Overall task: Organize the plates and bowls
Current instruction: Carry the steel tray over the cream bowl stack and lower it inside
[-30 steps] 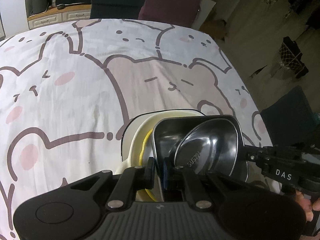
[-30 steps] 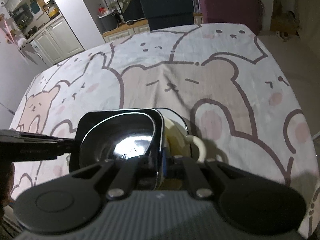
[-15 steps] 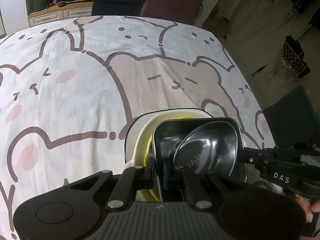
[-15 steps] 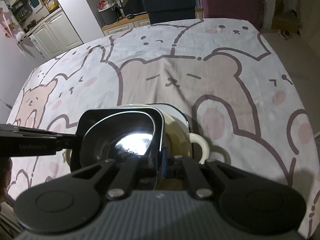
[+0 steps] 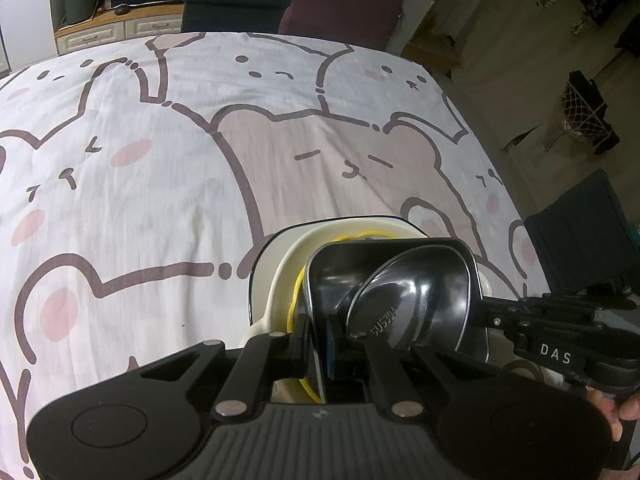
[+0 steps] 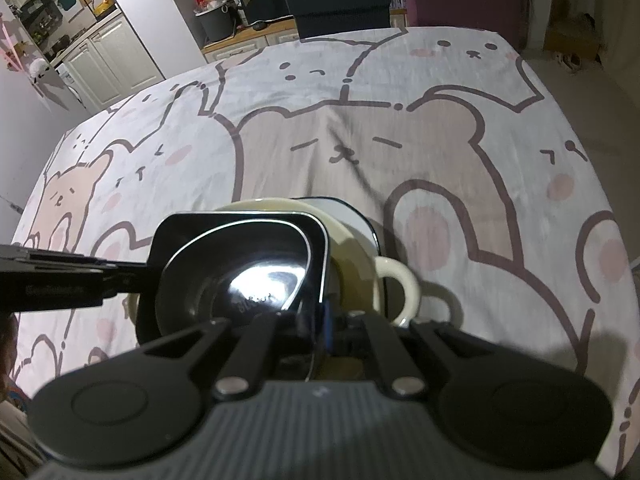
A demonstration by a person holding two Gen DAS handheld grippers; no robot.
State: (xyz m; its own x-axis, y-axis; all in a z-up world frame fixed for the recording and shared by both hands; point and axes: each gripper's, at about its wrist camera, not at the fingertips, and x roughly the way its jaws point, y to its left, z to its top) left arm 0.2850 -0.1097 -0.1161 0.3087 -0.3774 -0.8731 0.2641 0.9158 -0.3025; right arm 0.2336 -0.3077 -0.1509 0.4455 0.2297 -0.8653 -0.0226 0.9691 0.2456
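Note:
A black square bowl with a shiny steel bowl nested inside is held from both sides. My left gripper is shut on its left rim. My right gripper is shut on its right rim. Under it are a cream bowl with loop handles and a yellow-edged piece, on a white dark-rimmed plate. I cannot tell whether the black bowl rests in the cream bowl or hangs just above it.
A tablecloth with cartoon bears covers the table. Dark and maroon chair backs stand at the far edge, another dark chair at the right. A hand holds the right gripper's handle.
The held black bowl has shifted slightly toward me, so more of the cream bowl's far rim shows beyond it in the right wrist view. Both grips are unchanged.

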